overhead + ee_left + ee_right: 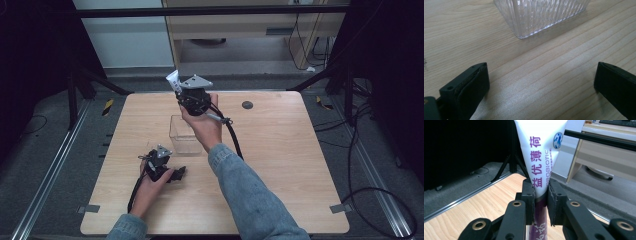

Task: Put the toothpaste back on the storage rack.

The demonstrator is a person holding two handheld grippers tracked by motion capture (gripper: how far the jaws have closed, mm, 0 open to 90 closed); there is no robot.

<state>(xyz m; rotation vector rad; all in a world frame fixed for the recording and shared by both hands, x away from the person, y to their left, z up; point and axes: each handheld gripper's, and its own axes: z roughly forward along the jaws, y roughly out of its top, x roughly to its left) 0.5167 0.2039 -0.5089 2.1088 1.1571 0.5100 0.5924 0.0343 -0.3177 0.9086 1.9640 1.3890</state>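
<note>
Even, soft overhead light; the high view's sides sit dark, and the left gripper view is slightly blurred.

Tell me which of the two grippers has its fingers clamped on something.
The right gripper, raised above the table's far edge: it pinches a white and purple tube. The left gripper rests by the clear container, fingers apart.

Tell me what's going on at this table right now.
A person works with a gripper in each hand. The right gripper is shut on a white and purple tube, held up in the air beyond a clear ribbed container on the wooden table. The left gripper rests low on the table near the container, jaws open and empty.
</note>
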